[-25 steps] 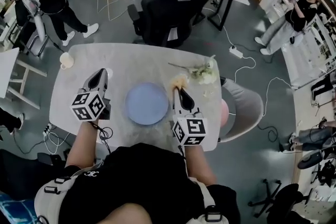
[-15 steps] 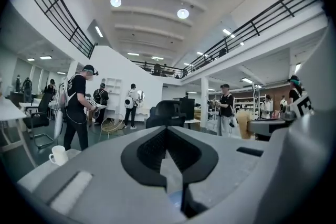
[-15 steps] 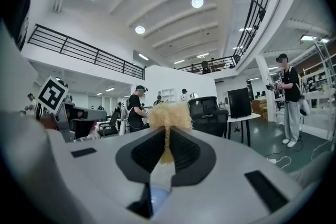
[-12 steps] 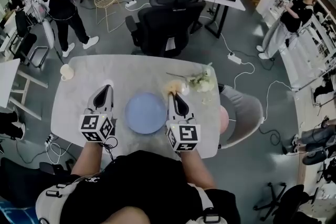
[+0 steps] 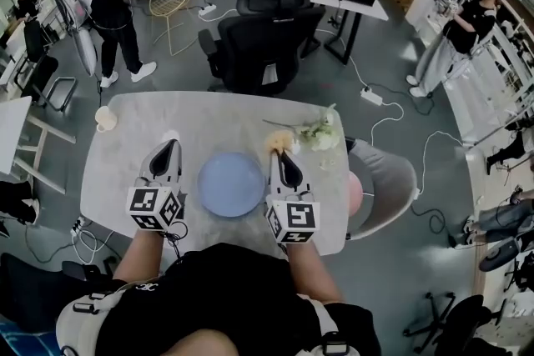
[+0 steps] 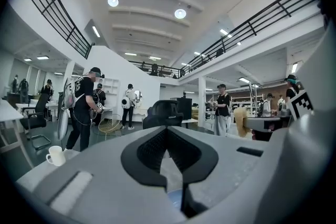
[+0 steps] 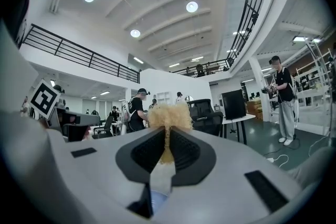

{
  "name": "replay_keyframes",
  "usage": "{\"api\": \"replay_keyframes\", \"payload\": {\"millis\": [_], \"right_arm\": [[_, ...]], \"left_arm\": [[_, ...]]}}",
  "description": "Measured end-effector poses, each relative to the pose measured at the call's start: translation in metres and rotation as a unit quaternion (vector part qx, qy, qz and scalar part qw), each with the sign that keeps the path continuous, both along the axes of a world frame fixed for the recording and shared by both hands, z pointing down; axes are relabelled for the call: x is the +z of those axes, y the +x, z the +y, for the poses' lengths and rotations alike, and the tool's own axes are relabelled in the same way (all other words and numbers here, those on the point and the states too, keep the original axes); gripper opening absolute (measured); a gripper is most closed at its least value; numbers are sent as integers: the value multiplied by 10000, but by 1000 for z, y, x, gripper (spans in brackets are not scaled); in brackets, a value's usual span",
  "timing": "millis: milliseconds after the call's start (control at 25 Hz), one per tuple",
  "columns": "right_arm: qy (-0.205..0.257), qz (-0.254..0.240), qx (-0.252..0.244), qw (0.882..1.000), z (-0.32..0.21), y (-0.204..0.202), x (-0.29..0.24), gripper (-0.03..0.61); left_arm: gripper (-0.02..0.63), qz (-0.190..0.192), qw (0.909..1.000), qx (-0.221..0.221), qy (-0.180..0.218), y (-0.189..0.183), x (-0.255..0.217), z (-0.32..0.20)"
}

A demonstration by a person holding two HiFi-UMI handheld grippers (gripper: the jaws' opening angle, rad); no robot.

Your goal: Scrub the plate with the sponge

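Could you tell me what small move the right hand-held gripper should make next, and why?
Probably swing the right hand-held gripper leftward to bring the sponge onto the plate. Its jaws are closed on the sponge, which sits just off the plate's far right rim, not over it. The left hand-held gripper waits beside the plate's left edge, jaws together and empty.

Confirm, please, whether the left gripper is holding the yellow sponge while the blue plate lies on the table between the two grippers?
Not quite: the right gripper holds the yellow sponge, as the right gripper view shows; the left gripper holds nothing. The blue plate does lie on the table between them.
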State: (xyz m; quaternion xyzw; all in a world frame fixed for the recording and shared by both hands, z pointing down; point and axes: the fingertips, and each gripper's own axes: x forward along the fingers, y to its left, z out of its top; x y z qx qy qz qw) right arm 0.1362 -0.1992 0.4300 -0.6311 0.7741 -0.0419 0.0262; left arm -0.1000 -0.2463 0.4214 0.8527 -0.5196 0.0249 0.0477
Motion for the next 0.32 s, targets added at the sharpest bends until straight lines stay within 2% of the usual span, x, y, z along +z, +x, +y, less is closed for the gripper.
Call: {"api": "replay_keyframes", "payload": {"millis": [320], "right_arm": [[-25, -14, -3, 10000, -1, -1, 2, 31]], "left_arm": [[6, 0, 9999, 23, -152, 4, 8, 2]]}}
